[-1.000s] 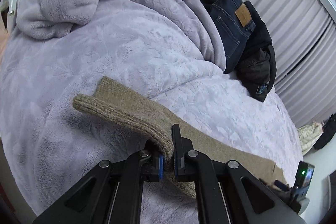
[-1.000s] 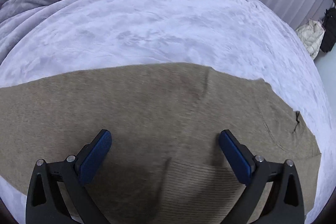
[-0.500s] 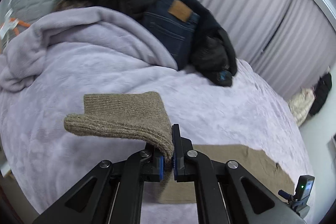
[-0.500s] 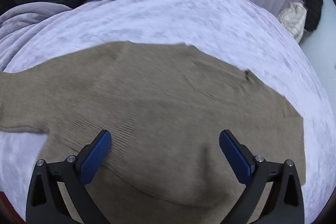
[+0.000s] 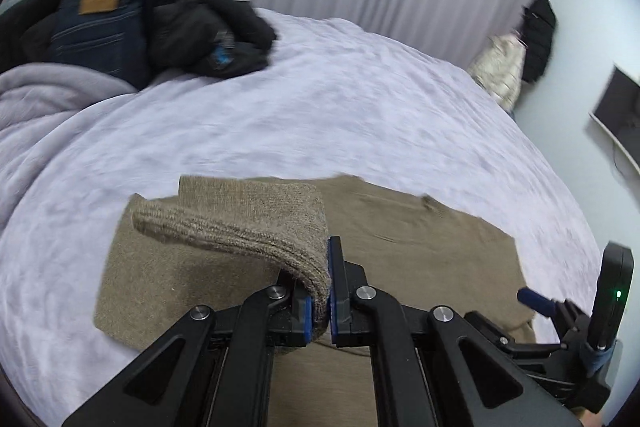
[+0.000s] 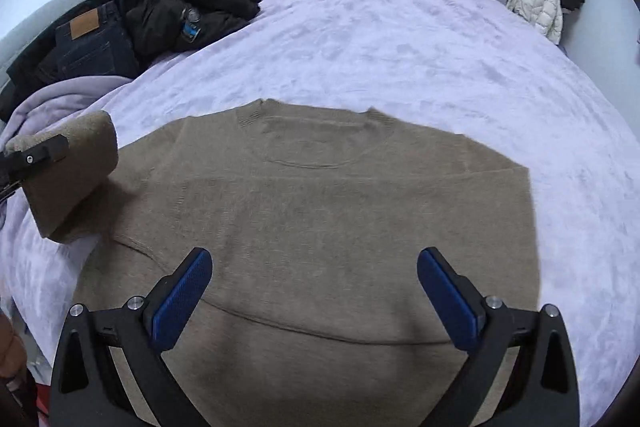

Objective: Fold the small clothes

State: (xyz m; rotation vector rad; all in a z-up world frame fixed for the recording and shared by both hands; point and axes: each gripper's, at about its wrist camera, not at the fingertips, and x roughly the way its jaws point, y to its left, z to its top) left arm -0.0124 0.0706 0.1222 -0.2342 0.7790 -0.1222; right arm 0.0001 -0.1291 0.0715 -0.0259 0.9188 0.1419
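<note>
The left gripper [image 5: 319, 301] is clamped tight on the ribbed cuff [image 5: 240, 231] of a sleeve, the knit bunched between its blue pads [image 5: 307, 315] and lifted clear of the rest of the garment. The right gripper [image 6: 314, 297] hangs above the lower body of the sweater [image 6: 320, 211] with its jaws spread wide and nothing between them. The sweater lies flat on the bed [image 6: 400, 39], neckline [image 6: 312, 125] away from the person, its right side already looking squared off, which I take to mean that sleeve is folded in. The main risk, as I judge it, is drag: the cuff is held by a small bite of stretchy knit, so carrying it across could pull the shoulder and shift the whole body on the plush cover, skewing the fold. With the right gripper not pinning anything, nothing anchors the cloth against that pull. The cuff could also slip from the pads if tension rises, dropping the sleeve in a heap. Released too high, the sleeve may land twisted or overhang the edge. Farther off, the jeans [image 6: 86, 43] and a black jacket [image 6: 180, 11] sit well apart near the headboard and pose no hindrance.
</note>
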